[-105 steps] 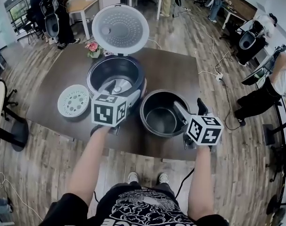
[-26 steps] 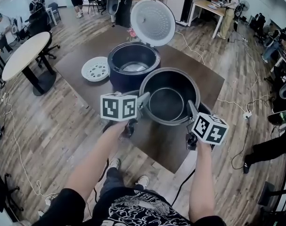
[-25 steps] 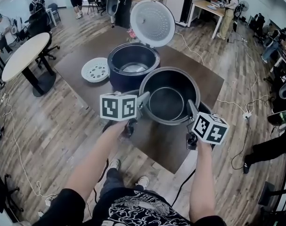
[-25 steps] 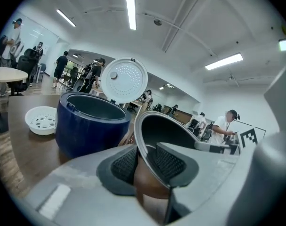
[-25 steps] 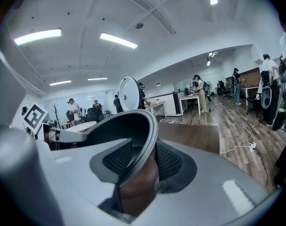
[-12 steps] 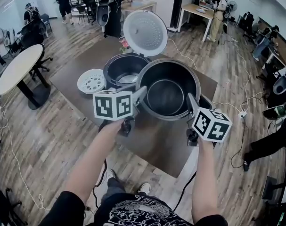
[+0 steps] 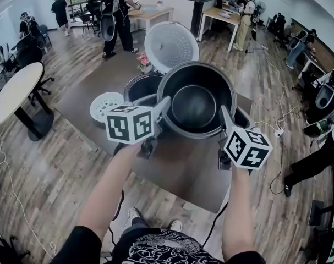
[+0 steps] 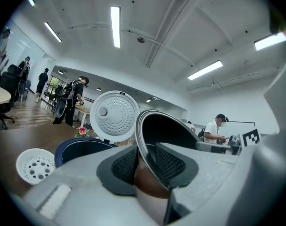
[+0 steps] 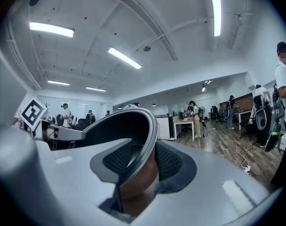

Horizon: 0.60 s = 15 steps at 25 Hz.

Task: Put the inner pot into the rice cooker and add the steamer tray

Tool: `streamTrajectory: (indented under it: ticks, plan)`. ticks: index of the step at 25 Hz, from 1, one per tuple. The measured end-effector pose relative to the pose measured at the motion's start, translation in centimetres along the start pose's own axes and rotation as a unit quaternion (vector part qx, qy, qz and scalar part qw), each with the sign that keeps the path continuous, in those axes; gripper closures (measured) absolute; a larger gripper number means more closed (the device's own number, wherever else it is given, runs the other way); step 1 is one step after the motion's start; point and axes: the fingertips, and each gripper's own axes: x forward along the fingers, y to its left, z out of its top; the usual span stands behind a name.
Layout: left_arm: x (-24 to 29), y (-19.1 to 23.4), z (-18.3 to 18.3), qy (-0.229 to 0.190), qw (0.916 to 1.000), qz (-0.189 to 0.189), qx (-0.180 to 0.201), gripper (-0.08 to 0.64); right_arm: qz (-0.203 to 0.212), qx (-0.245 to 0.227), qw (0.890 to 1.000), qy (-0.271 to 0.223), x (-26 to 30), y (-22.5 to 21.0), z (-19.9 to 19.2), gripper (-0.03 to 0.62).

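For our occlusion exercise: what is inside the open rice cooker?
Only a dark sliver of the rice cooker cavity shows, with nothing visible in it; the inner pot, held in front, covers the rest.

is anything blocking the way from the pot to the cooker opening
Nothing visible does. The pot is held up beside the cooker, whose lid stands open. The tray lies on the table left of the cooker, apart from it. The pot hides most of the opening.

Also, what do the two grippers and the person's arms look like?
The left gripper and right gripper are light grey, with dark textured pads and a white cube of black square markers each. The arms are bare below short black sleeves of a printed T-shirt.
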Motion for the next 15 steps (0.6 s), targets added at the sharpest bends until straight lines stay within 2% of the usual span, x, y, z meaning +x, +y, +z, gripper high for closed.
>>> streamTrajectory:
  ticks: [8,15]
  plan:
    - [-1.1,4.4,3.2,-0.027,0.9996,-0.01,0.005,0.448,-0.019,-0.015,0.999,-0.032,2.3,4.3,1.6,0.44]
    - [-2.5,9.8,4.8,-0.028,0.9995,-0.011,0.005,0.448,-0.023,-0.014,0.999,-0.031,5.7,8.9,1.4,0.44]
